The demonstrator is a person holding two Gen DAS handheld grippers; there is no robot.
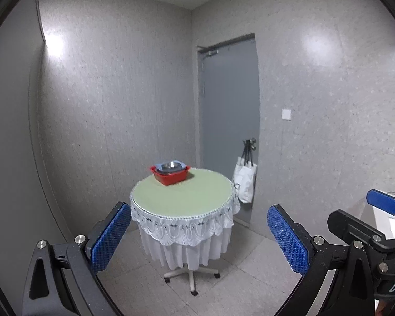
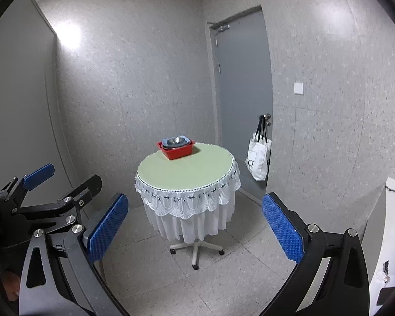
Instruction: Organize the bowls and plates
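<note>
A red square tub (image 1: 171, 176) (image 2: 177, 151) stands at the far side of a small round table (image 1: 181, 194) (image 2: 187, 169) with a pale green top and a white lace cloth. In the tub lie stacked blue-grey dishes with a shiny metal bowl (image 1: 170, 165) (image 2: 176, 140) on top. My left gripper (image 1: 198, 237) is open and empty, well short of the table. My right gripper (image 2: 194, 226) is open and empty too, also far from the table. Each gripper shows at the edge of the other's view.
The table stands on a wheeled pedestal base (image 1: 192, 276) on a tiled floor. A grey door (image 1: 229, 121) is behind it, with a white tote bag (image 1: 245, 181) (image 2: 259, 159) hanging from the handle. A white counter (image 2: 392, 237) is at the right.
</note>
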